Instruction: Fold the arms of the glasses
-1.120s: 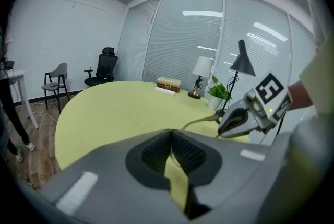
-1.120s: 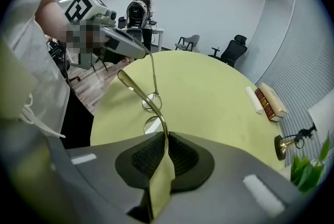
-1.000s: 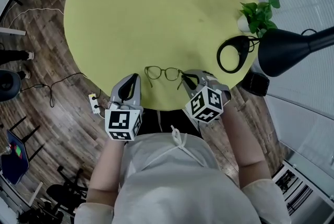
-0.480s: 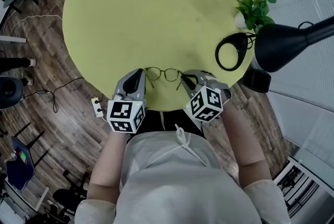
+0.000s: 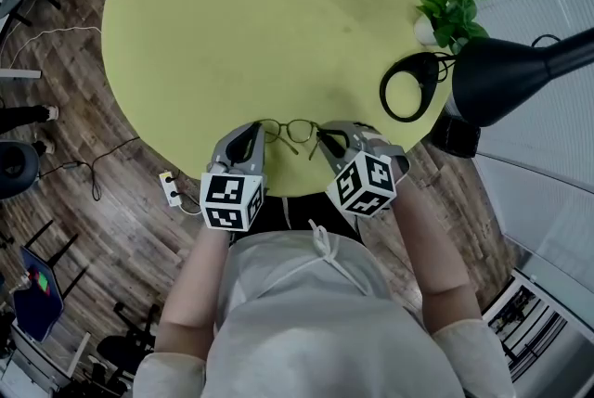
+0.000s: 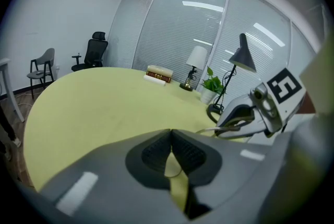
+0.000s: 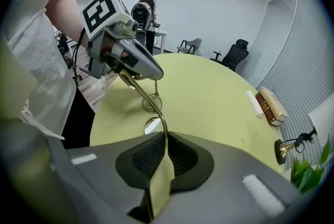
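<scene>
Gold wire, thin and springy-looking, makes up the glasses [image 5: 293, 131]. In the head view they lie at the near edge of the round yellow-green surface [image 5: 241, 25], between the left gripper [image 5: 256, 133] and the right gripper [image 5: 325, 142], with one tip at each end of the frame. Most of the surface beyond them is bare. A black lamp [image 5: 506, 76] and a potted plant [image 5: 450, 11] stand at its right edge, well apart from the work. The near edge is just beside the frame, so I judge that a slip toward the person could send it to the floor [image 5: 83, 81].

In the left gripper view, that gripper's fingers [image 6: 155, 151] are pressed together. A faint thin line shows low in the gap, too slight to call a grip. The right gripper [image 6: 219, 129] sits just ahead with wire at its tip.

In the right gripper view, the fingers [image 7: 181, 155] are clamped on one gold arm [image 7: 140, 90]. The arm curves from them past both lenses [image 7: 151, 104] up to the left gripper's [image 7: 154, 75] tip.

Such a frame is probably light, slippery and easily bent. The hold belongs on an arm near its hinge or on the frame end, never on a lens, and the fold wants a gentle swing.
</scene>
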